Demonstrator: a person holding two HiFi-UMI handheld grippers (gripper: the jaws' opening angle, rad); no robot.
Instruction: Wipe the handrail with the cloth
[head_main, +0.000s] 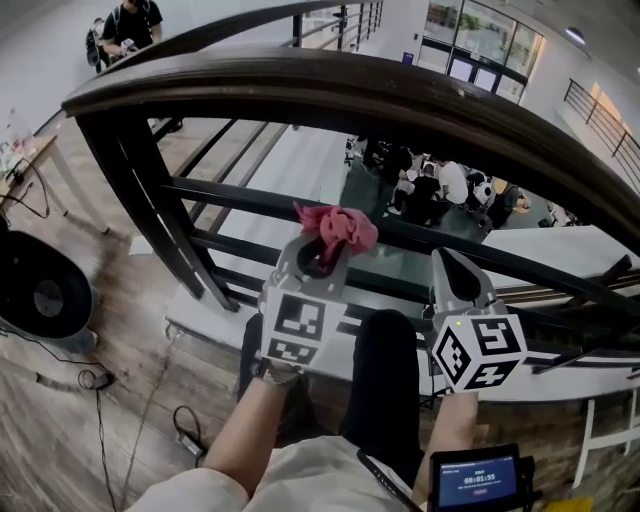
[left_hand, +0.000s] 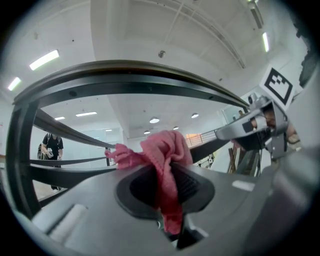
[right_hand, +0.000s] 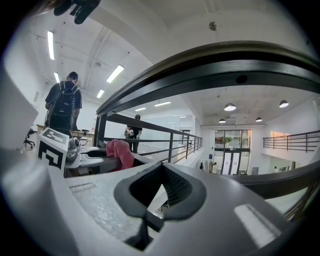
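Progress: looks like the start to me. The cloth (head_main: 338, 230) is gripped and ready but isn't on the handrail (head_main: 330, 95), so the actual wiping looks undone. Can't tell from the wood whether any stretch has been wiped.
Cloth: pink and bunched up. It sticks out past the tips of the left gripper (head_main: 318, 255), with a tail hanging down between the pads. It sits below the top rail, in front of the lower bars (head_main: 250, 200), and I can't say whether it brushes one of them.
Left jaws: clamped on the cloth, the fabric squeezed in the middle.
Right jaws: pressed together with nothing between them.
Right gripper (head_main: 447, 262): just idling beside the left one, apart from it, tips aimed at the railing.
Pose: both forearms reach forward from low in the head view and both grippers point up and out toward the bars. The left sits a bit further forward.
What's left: my guess is lift the left one so the cloth lands on the top rail, then drag it along the curve.
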